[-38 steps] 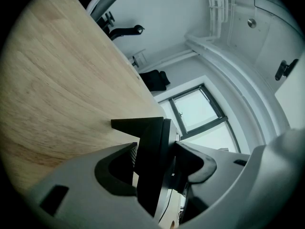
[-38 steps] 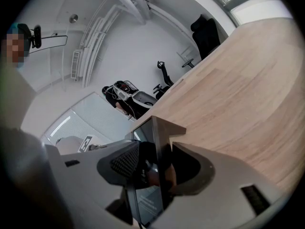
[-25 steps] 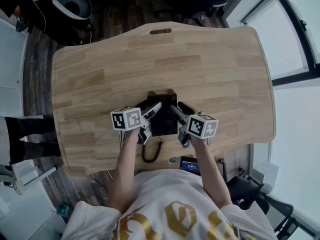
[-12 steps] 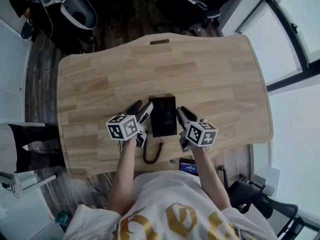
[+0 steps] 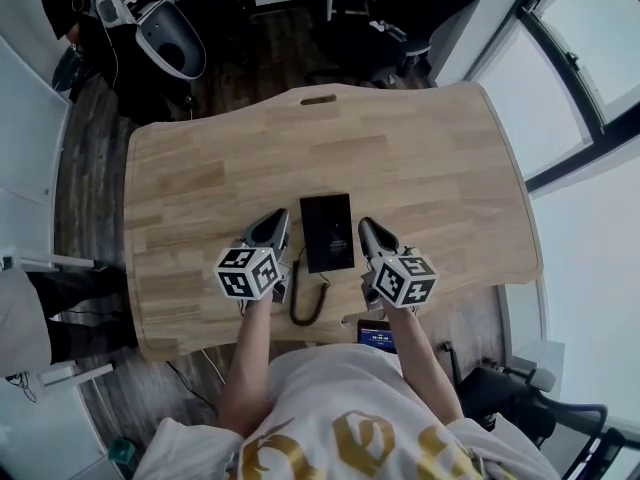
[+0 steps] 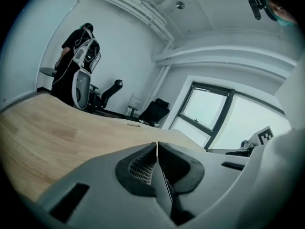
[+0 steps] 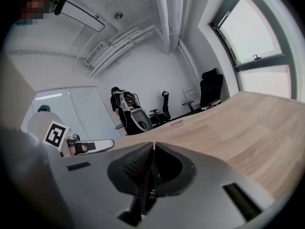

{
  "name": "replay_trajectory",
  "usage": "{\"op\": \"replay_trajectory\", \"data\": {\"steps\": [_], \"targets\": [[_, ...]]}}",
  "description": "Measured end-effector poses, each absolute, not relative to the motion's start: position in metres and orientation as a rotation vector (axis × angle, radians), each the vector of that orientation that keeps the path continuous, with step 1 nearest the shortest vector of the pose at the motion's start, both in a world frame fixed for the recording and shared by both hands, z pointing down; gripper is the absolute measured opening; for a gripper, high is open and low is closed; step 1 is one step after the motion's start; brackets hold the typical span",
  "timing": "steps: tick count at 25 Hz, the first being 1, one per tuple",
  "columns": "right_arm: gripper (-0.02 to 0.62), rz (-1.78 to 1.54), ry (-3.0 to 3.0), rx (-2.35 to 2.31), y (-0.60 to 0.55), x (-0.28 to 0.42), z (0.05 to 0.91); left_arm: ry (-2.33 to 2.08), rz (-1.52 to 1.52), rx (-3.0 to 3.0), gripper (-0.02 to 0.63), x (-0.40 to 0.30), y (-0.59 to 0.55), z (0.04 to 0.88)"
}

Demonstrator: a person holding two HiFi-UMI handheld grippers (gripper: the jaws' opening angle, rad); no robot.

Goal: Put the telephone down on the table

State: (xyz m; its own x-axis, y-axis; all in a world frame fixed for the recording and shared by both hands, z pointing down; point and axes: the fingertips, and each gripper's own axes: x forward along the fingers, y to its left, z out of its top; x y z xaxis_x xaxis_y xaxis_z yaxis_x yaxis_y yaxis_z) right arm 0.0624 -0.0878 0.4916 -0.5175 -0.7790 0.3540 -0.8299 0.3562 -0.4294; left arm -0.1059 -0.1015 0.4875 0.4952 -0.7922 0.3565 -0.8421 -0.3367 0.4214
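The black telephone (image 5: 327,231) lies flat on the wooden table (image 5: 420,168), near the front edge, its coiled cord (image 5: 306,303) trailing toward me. My left gripper (image 5: 274,220) hangs just left of it, apart from it, jaws closing fully together with nothing between them. My right gripper (image 5: 366,227) hangs just right of the phone, also apart, its jaws closing together with nothing in them. In the left gripper view the left gripper (image 6: 156,144) shows its pads meeting over bare table; the right gripper view shows the right gripper (image 7: 153,144) the same way.
A small dark device with a lit screen (image 5: 379,334) sits at the table's front edge by my body. The table has a handle slot (image 5: 318,99) at its far edge. Office chairs (image 5: 165,28) stand beyond it, and a person's legs (image 5: 70,298) are at the left.
Both grippers, open and flanking the telephone earlier, have lifted and drawn back toward me, and their jaws have closed. The telephone stays flat on the table.
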Motion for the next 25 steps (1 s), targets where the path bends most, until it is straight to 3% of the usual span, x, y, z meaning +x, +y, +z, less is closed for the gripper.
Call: {"op": "replay_trajectory", "data": {"steps": [12, 25], "targets": [[0.012, 0.646, -2.522, 1.555, -0.064, 0.062, 0.453, -1.473, 0.16, 2.378, 0.009, -0.105, -0.078, 0.436], [0.012, 0.614, -2.503, 1.558, -0.055, 0.061, 0.45, -1.449, 0.167, 2.404, 0.009, -0.106, -0.069, 0.434]]}}
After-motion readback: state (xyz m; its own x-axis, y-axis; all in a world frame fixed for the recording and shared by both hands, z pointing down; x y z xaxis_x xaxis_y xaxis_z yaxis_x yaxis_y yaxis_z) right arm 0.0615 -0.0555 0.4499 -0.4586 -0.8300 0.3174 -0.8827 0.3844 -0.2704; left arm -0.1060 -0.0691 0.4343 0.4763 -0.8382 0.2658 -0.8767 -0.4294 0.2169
